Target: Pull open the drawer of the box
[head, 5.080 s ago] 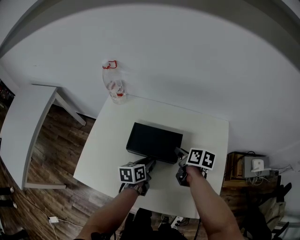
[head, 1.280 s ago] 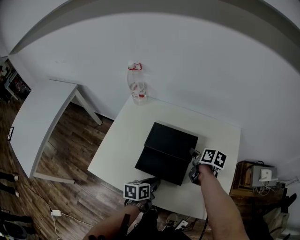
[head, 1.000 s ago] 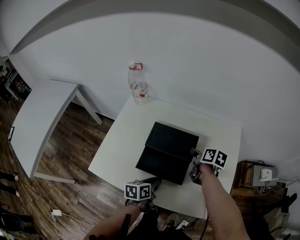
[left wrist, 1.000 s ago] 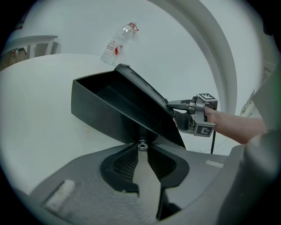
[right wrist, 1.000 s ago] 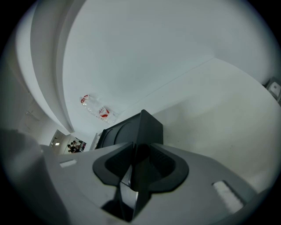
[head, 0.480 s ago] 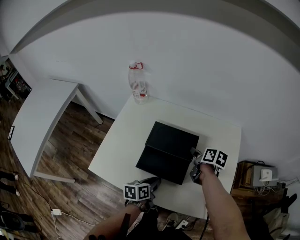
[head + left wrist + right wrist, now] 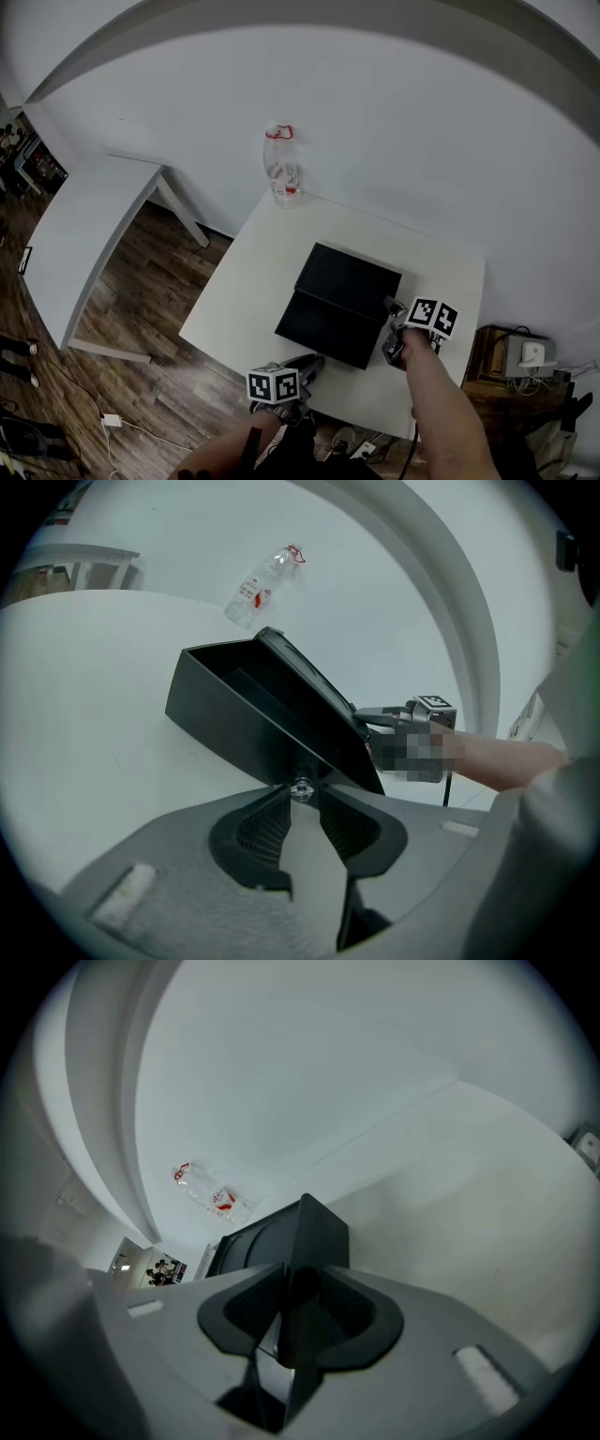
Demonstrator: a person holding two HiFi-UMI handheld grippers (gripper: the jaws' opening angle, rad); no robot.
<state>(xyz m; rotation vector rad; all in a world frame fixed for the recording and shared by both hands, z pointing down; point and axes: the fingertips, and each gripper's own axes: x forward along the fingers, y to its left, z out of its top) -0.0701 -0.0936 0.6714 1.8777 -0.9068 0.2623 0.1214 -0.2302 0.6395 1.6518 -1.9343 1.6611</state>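
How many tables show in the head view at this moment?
2. One table carries the black box; a second table stands at left, apart from it across the wooden floor. Others may lie out of frame.

What else I see
Plastic bottle (image 7: 282, 166) upright at the table's (image 7: 246, 281) far edge; another white table (image 7: 84, 225) left, on wooden floor (image 7: 141, 314).

No legible text, brand or number anywhere, red label (image 7: 290, 190) on the clear bottle (image 7: 281, 161) too small and blurred to read, marker cubes (image 7: 273, 385) showing only black-and-white square code patterns, black box (image 7: 339, 305) without readable print
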